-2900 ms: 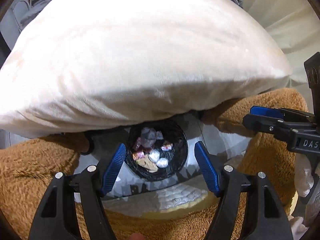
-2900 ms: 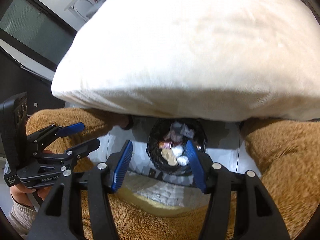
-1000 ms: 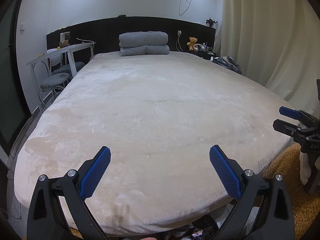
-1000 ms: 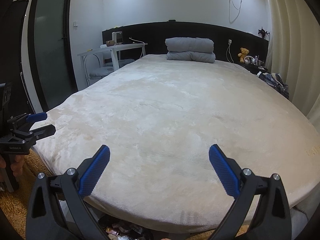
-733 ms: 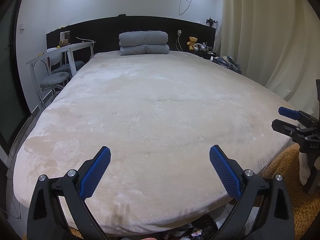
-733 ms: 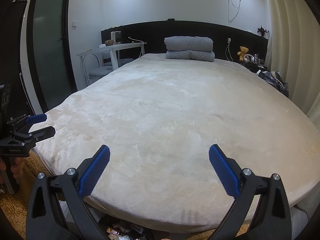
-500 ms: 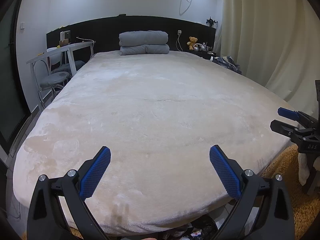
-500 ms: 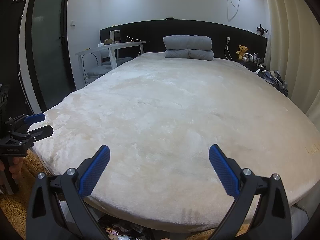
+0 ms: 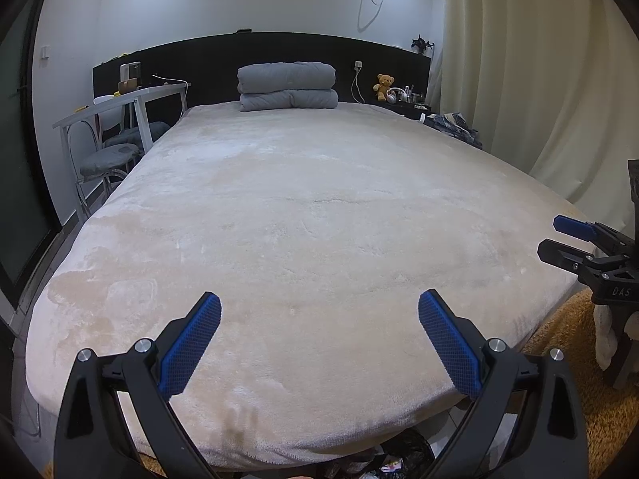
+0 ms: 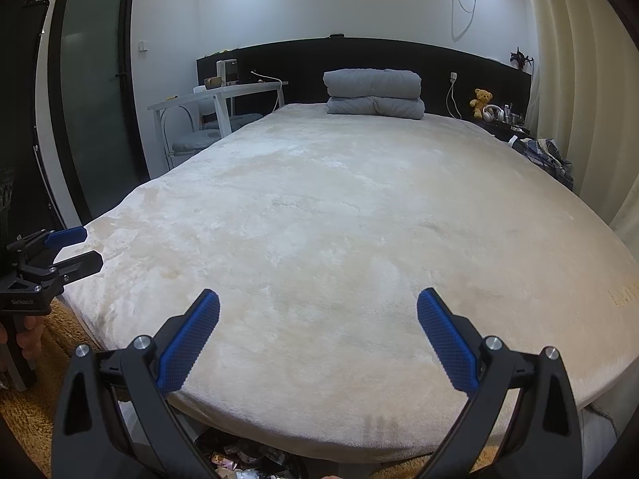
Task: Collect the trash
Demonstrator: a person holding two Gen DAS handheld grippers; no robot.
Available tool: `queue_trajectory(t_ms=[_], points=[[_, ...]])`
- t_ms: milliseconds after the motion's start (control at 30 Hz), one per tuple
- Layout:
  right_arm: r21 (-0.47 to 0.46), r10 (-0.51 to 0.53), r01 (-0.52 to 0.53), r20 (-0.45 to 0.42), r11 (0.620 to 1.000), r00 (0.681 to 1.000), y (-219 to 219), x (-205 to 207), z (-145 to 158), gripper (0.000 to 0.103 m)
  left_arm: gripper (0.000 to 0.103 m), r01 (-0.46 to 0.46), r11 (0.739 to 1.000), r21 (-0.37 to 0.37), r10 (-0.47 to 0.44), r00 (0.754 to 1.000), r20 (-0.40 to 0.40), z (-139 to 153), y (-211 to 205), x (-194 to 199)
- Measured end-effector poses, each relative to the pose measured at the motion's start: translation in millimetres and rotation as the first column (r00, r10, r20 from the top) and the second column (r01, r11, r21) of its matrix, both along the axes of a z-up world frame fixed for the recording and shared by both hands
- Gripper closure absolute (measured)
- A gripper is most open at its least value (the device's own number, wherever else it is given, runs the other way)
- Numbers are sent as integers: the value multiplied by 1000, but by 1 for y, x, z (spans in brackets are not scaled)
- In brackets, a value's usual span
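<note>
We hold both grippers at the foot of a wide bed (image 9: 311,215), looking along its cream plush cover toward the dark headboard (image 9: 259,64) at the top of each frame. In the left wrist view our left gripper (image 9: 319,333) fills the lower part of the frame, its blue-padded fingers spread far apart with nothing between them. In the right wrist view our right gripper (image 10: 318,331) stands the same way, spread wide and empty above the near edge of the cover.

Each gripper also shows in the other's view: the right one enters at the right edge of the left wrist frame, and the left one at the left edge of the right wrist frame, where a hand (image 10: 24,335) wraps its handle.

The trash sits at the very bottom of both frames, below the overhanging edge of the bed. In the left wrist view we see a black trash bag (image 9: 403,459) with bits of wrappers in it, bottom centre right. In the right wrist view the trash (image 10: 243,459) appears as crumpled wrappers and foil, bottom centre left; we cannot tell the pieces apart.

A brown shaggy rug (image 9: 575,363) lies on the floor at the lower right of the left wrist frame. A folded grey duvet (image 10: 373,94) rests against the headboard, upper centre. A white table (image 10: 219,97) stands at the upper left, and a small teddy bear (image 10: 481,101) sits at the upper right.
</note>
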State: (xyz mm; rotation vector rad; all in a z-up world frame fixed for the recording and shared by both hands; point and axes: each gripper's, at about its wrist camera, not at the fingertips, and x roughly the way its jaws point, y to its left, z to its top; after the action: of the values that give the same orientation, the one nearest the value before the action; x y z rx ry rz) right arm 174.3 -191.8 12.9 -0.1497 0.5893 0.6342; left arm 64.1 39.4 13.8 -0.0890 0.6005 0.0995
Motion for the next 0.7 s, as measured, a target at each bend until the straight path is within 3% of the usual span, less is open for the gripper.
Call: queue_trajectory(t_ms=[700], points=[[-11, -3, 3, -2, 1000, 1000, 0, 0, -1, 5, 6, 4, 1000, 3, -4, 1000, -2, -1, 0, 0]])
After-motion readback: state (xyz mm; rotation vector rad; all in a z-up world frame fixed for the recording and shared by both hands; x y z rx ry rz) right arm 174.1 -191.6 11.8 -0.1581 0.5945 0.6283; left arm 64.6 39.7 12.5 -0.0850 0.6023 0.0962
